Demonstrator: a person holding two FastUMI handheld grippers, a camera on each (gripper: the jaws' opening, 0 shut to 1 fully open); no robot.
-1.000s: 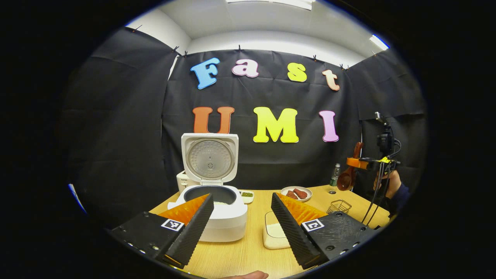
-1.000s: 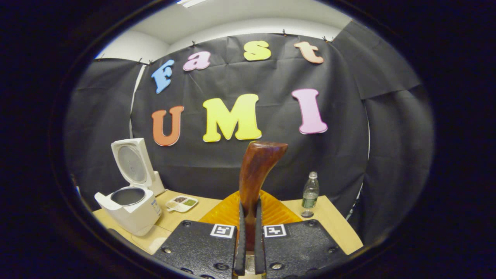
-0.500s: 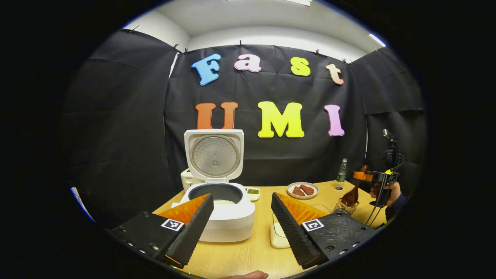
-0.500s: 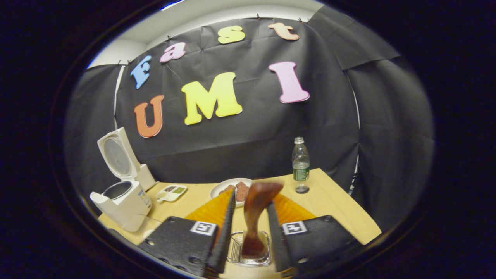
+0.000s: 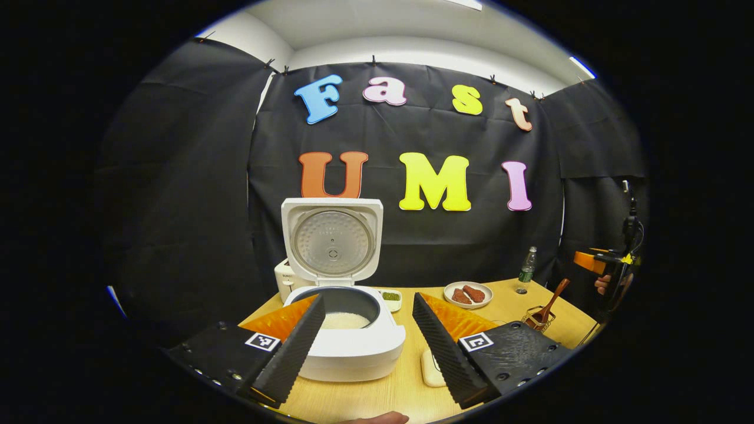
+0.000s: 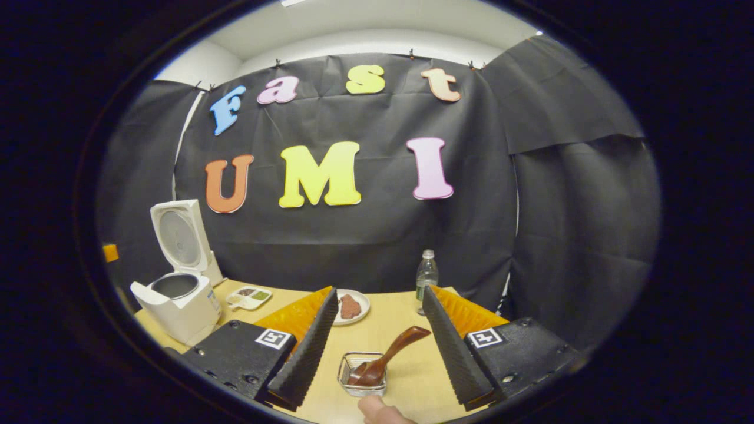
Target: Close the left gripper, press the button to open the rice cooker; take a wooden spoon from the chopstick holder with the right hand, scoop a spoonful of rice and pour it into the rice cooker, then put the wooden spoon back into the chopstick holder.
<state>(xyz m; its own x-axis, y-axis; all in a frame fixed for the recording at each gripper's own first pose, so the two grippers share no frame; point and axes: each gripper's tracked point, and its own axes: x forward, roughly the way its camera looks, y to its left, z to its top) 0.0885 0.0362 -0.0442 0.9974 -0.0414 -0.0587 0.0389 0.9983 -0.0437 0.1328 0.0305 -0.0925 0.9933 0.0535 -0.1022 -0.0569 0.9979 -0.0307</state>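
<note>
The white rice cooker [image 5: 347, 347] stands with its lid up, white rice showing in the dark inner pot [image 5: 344, 320]; it also stands at the left in the right gripper view [image 6: 179, 306]. My left gripper [image 5: 368, 335] is open, its fingers framing the cooker from the near side. The wooden spoon [image 6: 386, 356] leans bowl-down in the wire chopstick holder [image 6: 362, 374], handle tilted up to the right; spoon [image 5: 551, 303] and holder [image 5: 539, 319] sit far right in the left gripper view. My right gripper [image 6: 380, 347] is open, raised above the holder, touching nothing.
A wooden table [image 5: 506, 303] carries a plate of reddish food [image 5: 468, 293], a clear water bottle [image 6: 425, 278], a small divided dish [image 6: 247, 297] and a white rice container [image 5: 433, 368] beside the cooker. A thumb [image 6: 377, 409] shows at the bottom edge.
My right gripper lowered the spoon into the chopstick holder, opened, let it go and drew up and back. The left gripper stayed open, with the cooker now larger in its view.
</note>
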